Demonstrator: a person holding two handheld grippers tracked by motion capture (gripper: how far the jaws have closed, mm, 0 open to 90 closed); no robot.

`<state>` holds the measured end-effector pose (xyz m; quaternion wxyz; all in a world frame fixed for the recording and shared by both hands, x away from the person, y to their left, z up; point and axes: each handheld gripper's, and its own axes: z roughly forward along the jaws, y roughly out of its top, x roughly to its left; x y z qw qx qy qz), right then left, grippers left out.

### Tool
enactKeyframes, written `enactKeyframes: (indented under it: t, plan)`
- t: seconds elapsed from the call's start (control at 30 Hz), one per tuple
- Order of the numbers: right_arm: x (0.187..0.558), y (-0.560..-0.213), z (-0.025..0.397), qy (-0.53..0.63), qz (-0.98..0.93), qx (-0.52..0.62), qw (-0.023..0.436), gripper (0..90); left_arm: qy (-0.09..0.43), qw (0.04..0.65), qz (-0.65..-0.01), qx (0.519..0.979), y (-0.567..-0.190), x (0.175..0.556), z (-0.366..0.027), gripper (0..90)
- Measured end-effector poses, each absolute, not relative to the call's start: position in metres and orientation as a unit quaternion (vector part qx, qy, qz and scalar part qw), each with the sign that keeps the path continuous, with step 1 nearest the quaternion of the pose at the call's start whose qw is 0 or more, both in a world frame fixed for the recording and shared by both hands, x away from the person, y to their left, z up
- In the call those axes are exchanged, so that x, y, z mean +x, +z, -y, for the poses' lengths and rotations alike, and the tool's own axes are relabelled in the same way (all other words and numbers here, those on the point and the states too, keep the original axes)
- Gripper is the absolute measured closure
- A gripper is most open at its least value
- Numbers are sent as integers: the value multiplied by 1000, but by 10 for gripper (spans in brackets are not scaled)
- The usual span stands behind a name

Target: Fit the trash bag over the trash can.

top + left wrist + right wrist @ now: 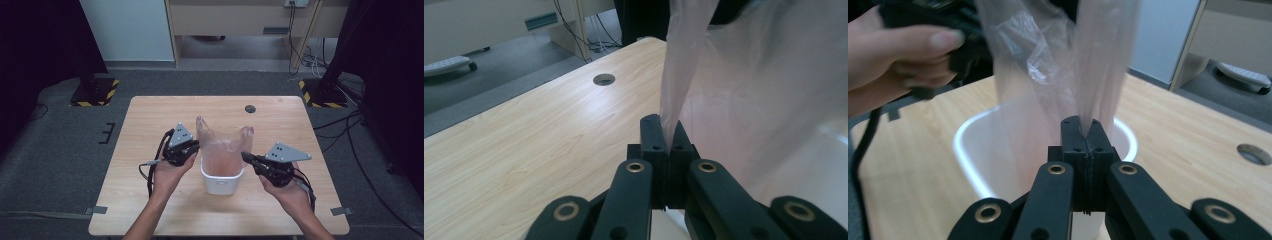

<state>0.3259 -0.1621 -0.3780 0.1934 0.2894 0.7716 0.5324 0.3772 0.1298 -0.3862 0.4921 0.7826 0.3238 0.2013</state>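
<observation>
the work in hand looks like lining the small white plastic bin [221, 181] with the thin translucent pinkish plastic bag [220, 147], and the bag's body already hangs down inside the bin near the middle of the light wooden table [150, 125], its two handle loops standing up above the rim. the left gripper [192, 147] has its jaws pressed together on the bag's left edge, with film pinched between the black tips in the left gripper view [664, 134]; the right gripper [247, 157] is likewise clamped on the bag's right edge, the film rising from between its closed tips in the right gripper view [1083, 132]. to do this step well, i'd judge the two edges should be drawn apart evenly and lowered outward over the bin's rim, keeping the pull gentle so the thin film neither tears nor slips, and not lifting so hard that the light bin tips or rides up off the table. both of the person's hands come in from the near edge, forearms angled inward, each gripper pointing toward the bin from its own side at about rim height, the left hand [167, 175] slightly farther forward than the right hand [286, 192].
</observation>
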Motion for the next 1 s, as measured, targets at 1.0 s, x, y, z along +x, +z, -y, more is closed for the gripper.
enactKeyframes:
  t: [1.0]
  plan:
    - [296, -421, 163, 480, -817, 266, 175, 900, 206, 488, -362, 767, -411, 399, -139, 900]
